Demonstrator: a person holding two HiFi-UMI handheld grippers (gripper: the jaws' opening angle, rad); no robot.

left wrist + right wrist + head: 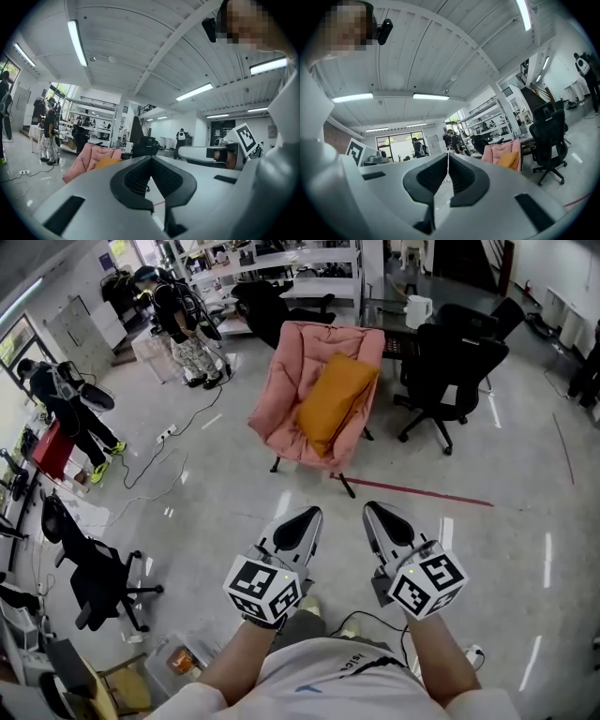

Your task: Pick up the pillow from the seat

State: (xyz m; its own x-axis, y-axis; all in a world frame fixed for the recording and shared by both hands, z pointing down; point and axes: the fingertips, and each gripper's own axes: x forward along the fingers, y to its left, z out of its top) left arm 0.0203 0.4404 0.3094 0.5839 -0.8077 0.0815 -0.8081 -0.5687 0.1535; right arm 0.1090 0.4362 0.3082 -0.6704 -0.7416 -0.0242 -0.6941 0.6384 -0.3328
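An orange pillow (pixel 335 401) leans on the seat of a pink padded chair (pixel 298 360) in the middle of the room, some way ahead of me. My left gripper (pixel 302 527) and right gripper (pixel 386 521) are held side by side near my body, both pointing toward the chair, both shut and holding nothing. In the left gripper view the pink chair (pixel 89 159) and the pillow (pixel 108 162) show small at left. The right gripper view has the chair (pixel 500 152) and pillow (pixel 509 160) at right of its shut jaws.
Black office chairs (pixel 452 371) stand to the right of the pink chair, by a desk with a white kettle (pixel 417 310). Another black chair (pixel 94 577) is at my near left. Cables (pixel 164 465) lie on the floor at left. Two people (pixel 183 320) stand at the far left.
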